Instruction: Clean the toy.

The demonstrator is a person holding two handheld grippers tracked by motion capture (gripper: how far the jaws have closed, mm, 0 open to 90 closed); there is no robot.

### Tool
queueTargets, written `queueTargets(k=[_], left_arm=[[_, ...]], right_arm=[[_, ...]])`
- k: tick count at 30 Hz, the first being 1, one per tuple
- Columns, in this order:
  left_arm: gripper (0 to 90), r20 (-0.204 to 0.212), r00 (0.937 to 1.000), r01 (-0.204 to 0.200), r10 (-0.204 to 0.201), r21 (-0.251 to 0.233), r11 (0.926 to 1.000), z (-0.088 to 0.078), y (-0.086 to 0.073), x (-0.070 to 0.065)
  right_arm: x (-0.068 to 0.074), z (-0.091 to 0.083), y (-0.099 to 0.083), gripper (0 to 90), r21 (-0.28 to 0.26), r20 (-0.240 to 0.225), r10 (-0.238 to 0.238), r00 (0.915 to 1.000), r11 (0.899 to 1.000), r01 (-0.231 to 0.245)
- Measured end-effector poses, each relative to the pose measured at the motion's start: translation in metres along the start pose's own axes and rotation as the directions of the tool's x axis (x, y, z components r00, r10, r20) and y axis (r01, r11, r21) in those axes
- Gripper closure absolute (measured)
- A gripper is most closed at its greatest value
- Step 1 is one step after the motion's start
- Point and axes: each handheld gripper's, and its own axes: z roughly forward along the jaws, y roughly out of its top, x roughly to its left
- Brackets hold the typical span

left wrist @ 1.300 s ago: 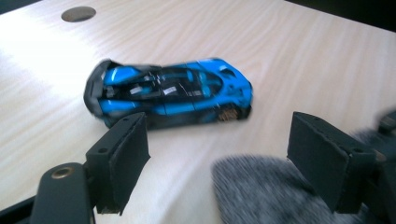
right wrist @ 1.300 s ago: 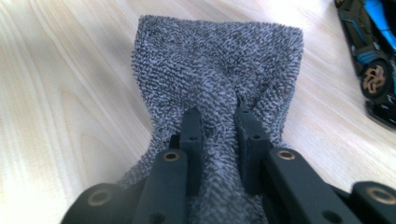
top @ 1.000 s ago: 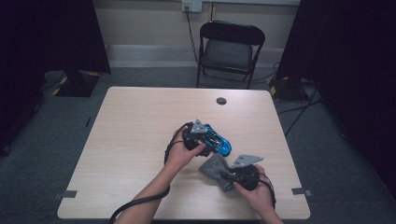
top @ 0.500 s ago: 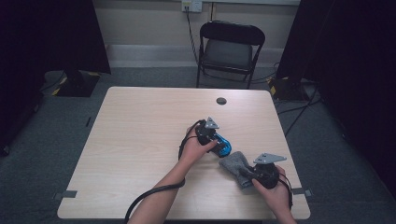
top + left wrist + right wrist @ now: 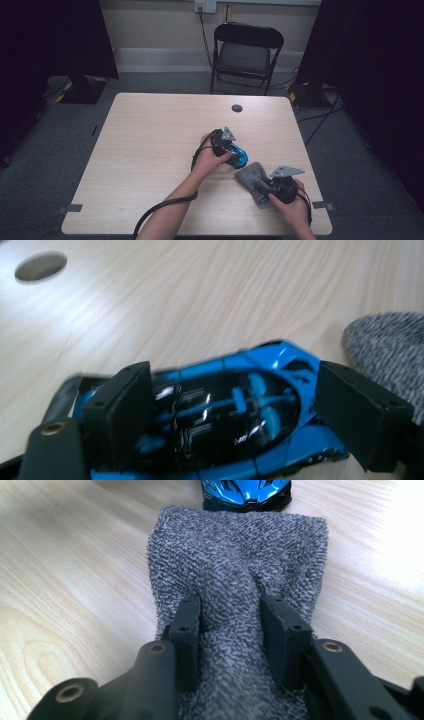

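On the table (image 5: 150, 150), left gripper (image 5: 250, 415) jaws straddle the hard, slick toy car (image 5: 220, 410), widening; right gripper (image 5: 235, 625) jaws, loosening, bracket the soft cloth (image 5: 240, 555).

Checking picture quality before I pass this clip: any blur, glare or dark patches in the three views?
High view: dim, with both sides of the room nearly black; the table is evenly lit. Left gripper view: near parts soft, bright glints on the blue toy car, pale sheen on the wood at upper left. Right gripper view: the grey cloth is crisp in the middle, while the nearest claw parts and the car's nose at the top are soft.
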Motion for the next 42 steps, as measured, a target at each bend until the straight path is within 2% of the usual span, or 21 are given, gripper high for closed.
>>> queueTargets(k=[2,5,8,12,20,24,28,30,32,38,40,42], left_arm=[[16.5,-0.007,0.9998,0.021,-0.021,-0.015,0.9997,-0.0004,-0.0012,0.0011],[15.7,-0.005,1.0000,0.006,-0.006,-0.020,0.9998,0.0003,-0.0022,0.0015],[14.8,-0.002,0.9999,0.015,-0.015,-0.037,0.9992,0.0007,-0.0039,0.0015],[13.6,-0.022,0.9987,-0.046,0.045,-0.044,0.9979,0.0014,-0.0081,-0.0021],[13.5,-0.022,0.9987,-0.048,0.047,-0.041,0.9980,0.0016,-0.0074,-0.0019],[13.5,-0.020,0.9987,-0.047,0.046,-0.046,0.9978,0.0015,-0.0083,-0.0027],[12.9,-0.018,0.9985,-0.052,0.051,-0.056,0.9971,0.0019,-0.0095,-0.0034],[9.4,-0.010,0.9972,-0.075,0.074,-0.054,0.9957,0.0031,-0.0102,-0.0041],[5.3,-0.004,0.9967,-0.082,0.082,-0.049,0.9954,0.0045,-0.0099,-0.0053],[0.0,0.010,0.9967,-0.080,0.080,-0.006,0.9968,0.0065,-0.0047,-0.0071],[0.0,0.008,0.9971,-0.076,0.076,-0.005,0.9971,0.0070,-0.0040,-0.0074],[0.0,0.011,0.9972,-0.075,0.075,-0.002,0.9972,0.0070,-0.0037,-0.0072]], right_arm=[[0.0002,0.0007,0.0005,60.1,0.002,-0.001,-0.003,1.0000,1.000,0.003],[-0.0002,0.0013,0.0008,58.7,0.005,-0.006,-0.001,1.0000,1.000,0.001],[-0.0005,0.0022,0.0008,55.6,0.004,-0.012,0.003,0.9999,1.000,-0.003],[-0.0001,0.0033,0.0011,53.2,0.004,-0.012,0.004,0.9999,1.000,-0.004],[0.0014,0.0038,0.0044,43.3,0.016,0.012,0.011,0.9999,1.000,-0.011],[0.0035,0.0075,0.0053,41.7,0.034,0.035,-0.006,0.9994,0.999,0.005],[0.0053,0.0090,0.0077,45.6,0.065,0.058,-0.014,0.9982,0.998,0.010],[0.0065,0.0096,0.0091,47.4,0.075,0.066,-0.024,0.9976,0.997,0.019],[0.0064,0.0098,0.0095,49.7,0.076,0.069,-0.026,0.9973,0.997,0.021],[0.0035,0.0095,0.0098,61.2,0.072,0.079,-0.010,0.9968,0.997,0.005],[0.0033,0.0095,0.0100,67.1,0.069,0.081,-0.014,0.9967,0.998,0.008],[0.0032,0.0097,0.0101,68.3,0.068,0.082,-0.015,0.9965,0.998,0.010]])
